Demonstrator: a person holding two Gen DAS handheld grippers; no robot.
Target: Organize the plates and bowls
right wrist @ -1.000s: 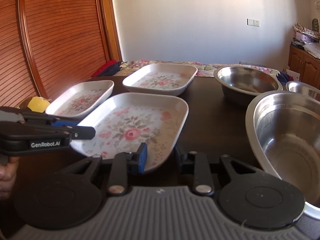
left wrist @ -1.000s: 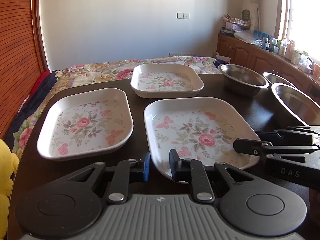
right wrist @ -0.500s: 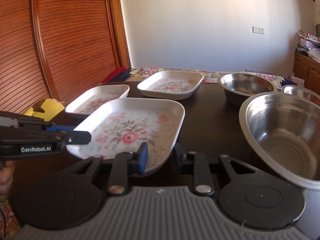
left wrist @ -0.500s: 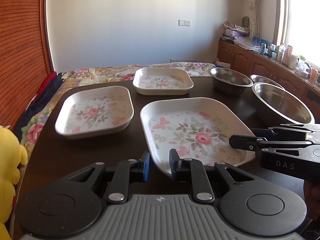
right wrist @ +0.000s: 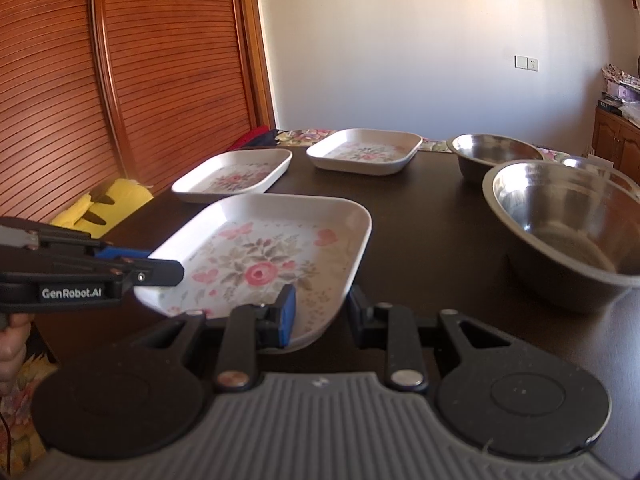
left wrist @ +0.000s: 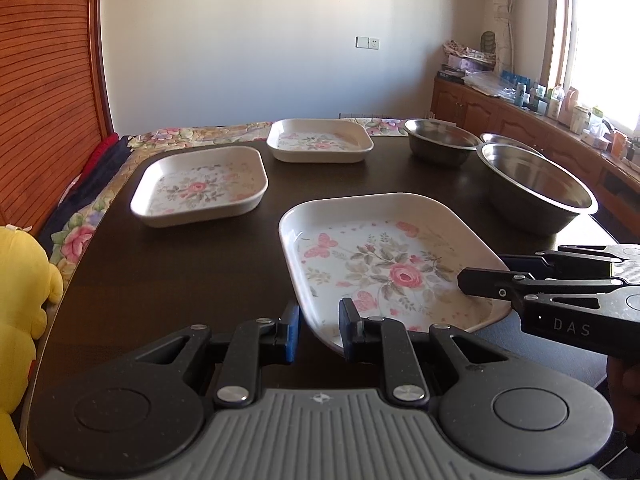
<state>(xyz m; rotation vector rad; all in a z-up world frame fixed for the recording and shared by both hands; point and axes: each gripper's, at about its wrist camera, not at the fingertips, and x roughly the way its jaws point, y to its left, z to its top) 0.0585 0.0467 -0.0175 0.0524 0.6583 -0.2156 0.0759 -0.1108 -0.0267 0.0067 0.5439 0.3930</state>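
Both tongs grip the same large white rectangular plate with a pink rose print (left wrist: 384,264), which hangs clear of the dark wooden table (left wrist: 192,264). The left gripper (left wrist: 319,330) is nearly closed, its blue pads pinching the plate's near left corner rim; the right gripper (right wrist: 320,312) clamps the near right corner the same way, one finger inside the rim and one outside. Ahead of the left tongs and to their left sits a second white floral plate (left wrist: 200,186), with a third floral plate (left wrist: 320,144) farther ahead. Just right of the right tongs stands a large steel bowl (right wrist: 568,224), a smaller steel bowl (right wrist: 494,154) beyond it.
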